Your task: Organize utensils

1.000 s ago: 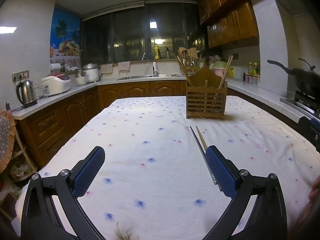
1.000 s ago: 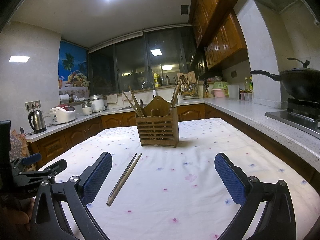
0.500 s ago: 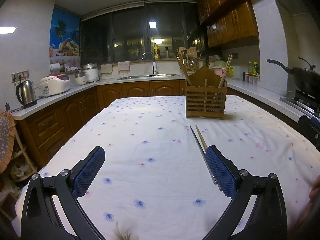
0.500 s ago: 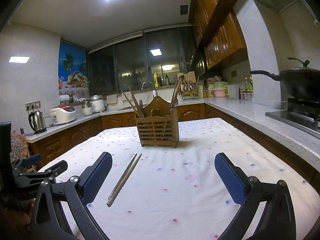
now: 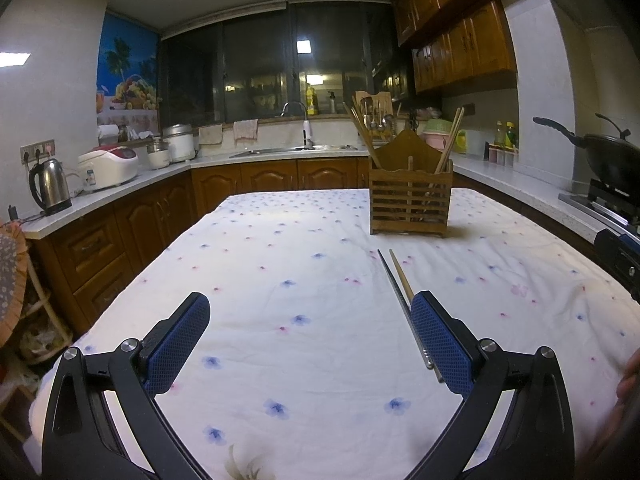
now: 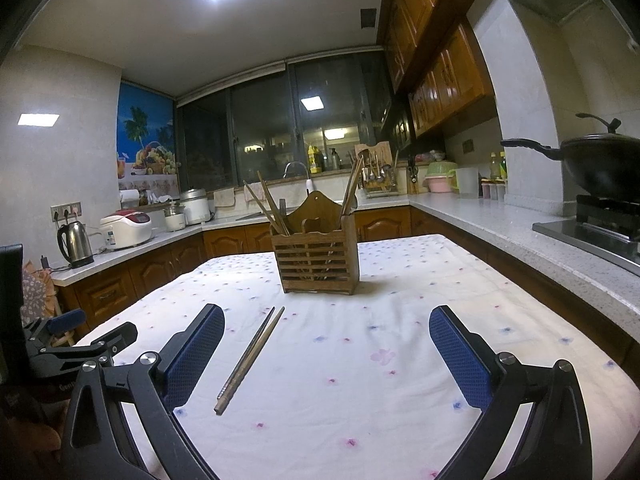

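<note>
On the flowered tablecloth [image 6: 400,320], going left to right: the left gripper [image 5: 310,334] hovers spread wide, holding nothing; two chopsticks [image 6: 250,354] lie side by side, tips toward 1 o'clock, with the wooden utensil holder [image 6: 316,258] at 12 beyond them; the right gripper [image 6: 326,350] is equally released.
</note>
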Available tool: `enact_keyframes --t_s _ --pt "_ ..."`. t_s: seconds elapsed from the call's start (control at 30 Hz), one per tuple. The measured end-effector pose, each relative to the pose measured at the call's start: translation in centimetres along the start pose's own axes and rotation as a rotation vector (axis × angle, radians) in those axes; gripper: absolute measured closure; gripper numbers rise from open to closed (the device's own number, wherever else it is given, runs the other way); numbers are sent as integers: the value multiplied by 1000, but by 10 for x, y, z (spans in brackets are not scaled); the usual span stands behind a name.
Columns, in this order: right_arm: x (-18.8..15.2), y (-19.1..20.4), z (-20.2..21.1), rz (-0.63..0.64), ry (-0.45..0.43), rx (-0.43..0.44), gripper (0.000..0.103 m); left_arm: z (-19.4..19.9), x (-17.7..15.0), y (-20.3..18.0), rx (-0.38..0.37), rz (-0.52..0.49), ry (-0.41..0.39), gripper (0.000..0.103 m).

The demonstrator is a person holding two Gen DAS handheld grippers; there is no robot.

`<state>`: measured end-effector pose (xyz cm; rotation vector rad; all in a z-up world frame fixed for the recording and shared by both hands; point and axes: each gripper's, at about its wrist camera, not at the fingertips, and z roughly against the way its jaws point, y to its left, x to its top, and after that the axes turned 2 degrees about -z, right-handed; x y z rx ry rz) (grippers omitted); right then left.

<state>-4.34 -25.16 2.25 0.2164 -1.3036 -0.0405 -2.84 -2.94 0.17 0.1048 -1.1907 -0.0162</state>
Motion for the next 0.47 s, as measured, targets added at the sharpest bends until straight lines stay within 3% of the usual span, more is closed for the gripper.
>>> enact_keyframes --t_s 0.47 --pt "2 0 -20 -20 51 -8 0 -10 5 2 -28 -1 29 0"
